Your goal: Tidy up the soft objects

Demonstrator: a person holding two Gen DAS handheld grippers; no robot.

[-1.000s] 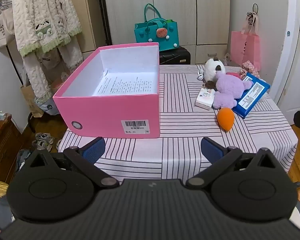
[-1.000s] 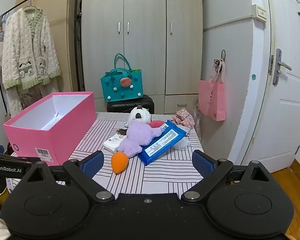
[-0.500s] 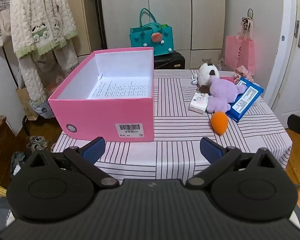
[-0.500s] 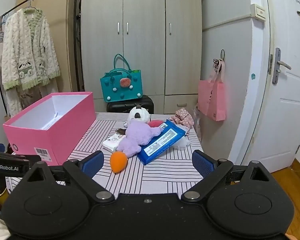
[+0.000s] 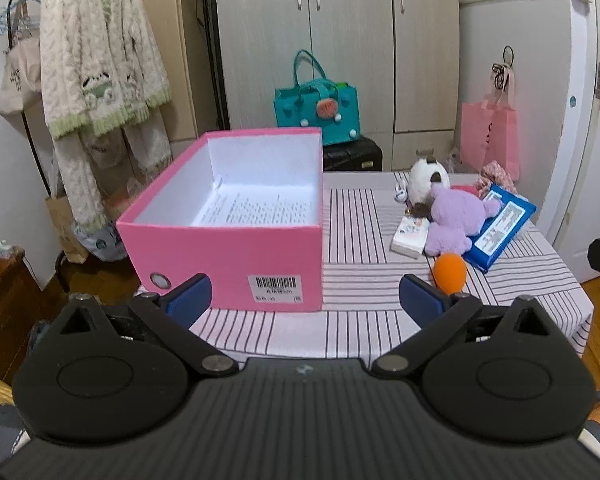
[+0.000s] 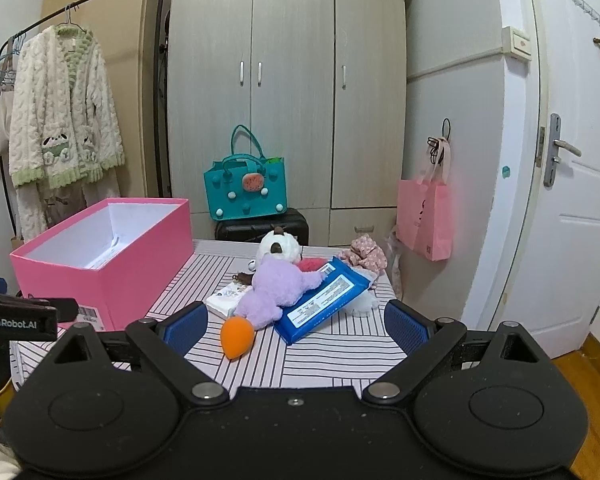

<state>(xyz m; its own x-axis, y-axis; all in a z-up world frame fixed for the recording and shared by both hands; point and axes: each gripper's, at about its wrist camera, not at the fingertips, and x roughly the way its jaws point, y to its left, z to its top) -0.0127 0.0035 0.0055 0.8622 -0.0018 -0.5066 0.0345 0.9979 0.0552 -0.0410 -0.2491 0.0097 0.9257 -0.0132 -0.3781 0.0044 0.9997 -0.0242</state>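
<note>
Striped table [image 6: 340,352], purple plush [image 6: 278,290] beyond parted right tongs [image 6: 296,326]

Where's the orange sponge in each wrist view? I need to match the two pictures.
Left wrist view: the orange sponge lies right of centre on the striped cloth, just above the right jaw, in front of the purple plush.
Right wrist view: the orange sponge lies left of centre, between the open jaws, below the purple plush.
Shared landmark: the pink box, left of the sponge in both.

Purple plush [image 5: 454,218] lying atop blue pack [image 5: 500,229]; orange sponge [image 5: 450,267] beside; pink box [image 5: 236,216] open (paper inside).
</note>
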